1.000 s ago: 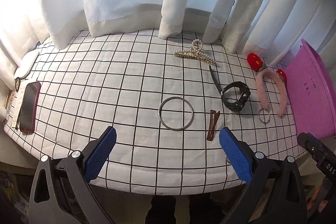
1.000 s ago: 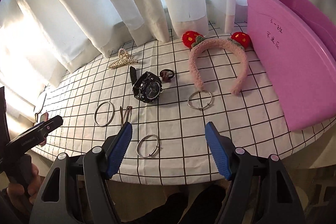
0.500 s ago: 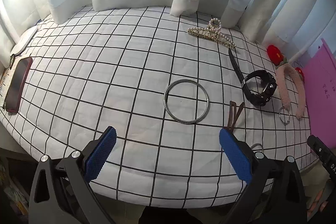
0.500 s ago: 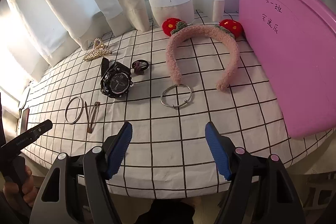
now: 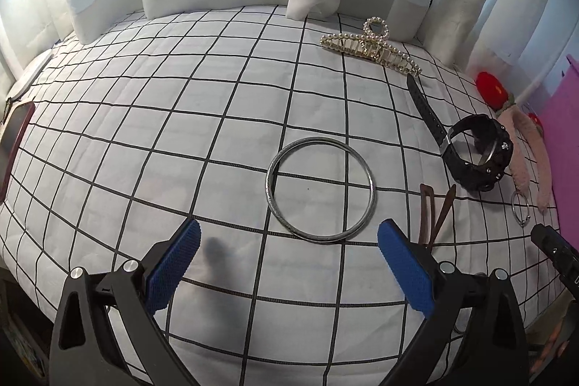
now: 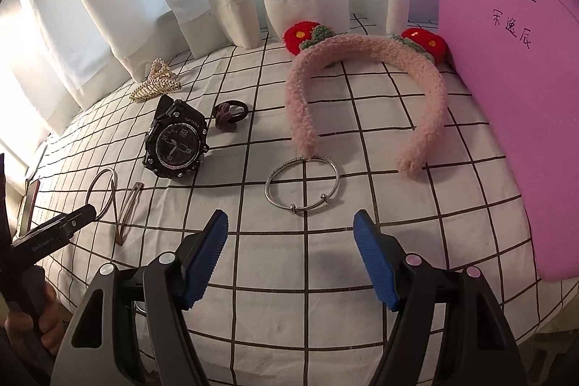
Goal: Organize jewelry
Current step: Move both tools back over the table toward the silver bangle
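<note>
We hold left tongs [image 5: 286,241] wide open, empty, lined up on bangle [image 5: 320,189] | right tongs [image 6: 291,234] wide open, empty, before bracelet [image 6: 302,183] mid-counter [image 6: 362,277], likely to grip both

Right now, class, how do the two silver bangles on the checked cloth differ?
The plain bangle is a smooth closed ring; the beaded bangle carries small beads. The plain bangle lies apart by the hair clip; the beaded bangle touches the headband. Both lie flat.

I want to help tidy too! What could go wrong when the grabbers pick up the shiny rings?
The left hand-held gripper is open before the big silver bangle; the thin ring may slip out. The brown hair clip beside its right finger could get nudged. The right hand-held gripper might push the beaded bracelet, which touches the pink headband.
</note>
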{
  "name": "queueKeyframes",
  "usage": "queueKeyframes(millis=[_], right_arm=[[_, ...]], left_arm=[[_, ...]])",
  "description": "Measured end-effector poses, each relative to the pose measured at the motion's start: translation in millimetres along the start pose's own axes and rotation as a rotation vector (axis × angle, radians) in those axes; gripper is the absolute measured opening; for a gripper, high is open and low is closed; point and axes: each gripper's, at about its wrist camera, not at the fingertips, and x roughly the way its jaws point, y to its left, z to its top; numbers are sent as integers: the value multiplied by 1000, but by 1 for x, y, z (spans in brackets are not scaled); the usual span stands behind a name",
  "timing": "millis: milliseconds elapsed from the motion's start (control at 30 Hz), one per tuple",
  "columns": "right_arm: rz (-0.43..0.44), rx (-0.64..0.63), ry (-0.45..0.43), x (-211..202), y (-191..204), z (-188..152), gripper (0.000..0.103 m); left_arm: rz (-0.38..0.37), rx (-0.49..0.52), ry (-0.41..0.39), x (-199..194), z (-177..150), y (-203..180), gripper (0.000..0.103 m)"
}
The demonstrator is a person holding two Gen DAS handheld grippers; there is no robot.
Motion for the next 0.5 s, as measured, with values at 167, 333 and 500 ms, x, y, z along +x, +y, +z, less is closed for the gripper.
queueKeyframes(millis=[167, 333, 500], right_arm=[[-10, -10, -7, 5, 0, 2, 69], [-27, -24, -3, 11, 0, 3, 69], [-45, -32, -10, 15, -1, 5, 69]], left_arm=[[-9, 8, -5, 9, 3, -7, 97], [25, 31, -24, 15, 8, -12, 97], [52, 60, -30, 19, 10, -16, 97]])
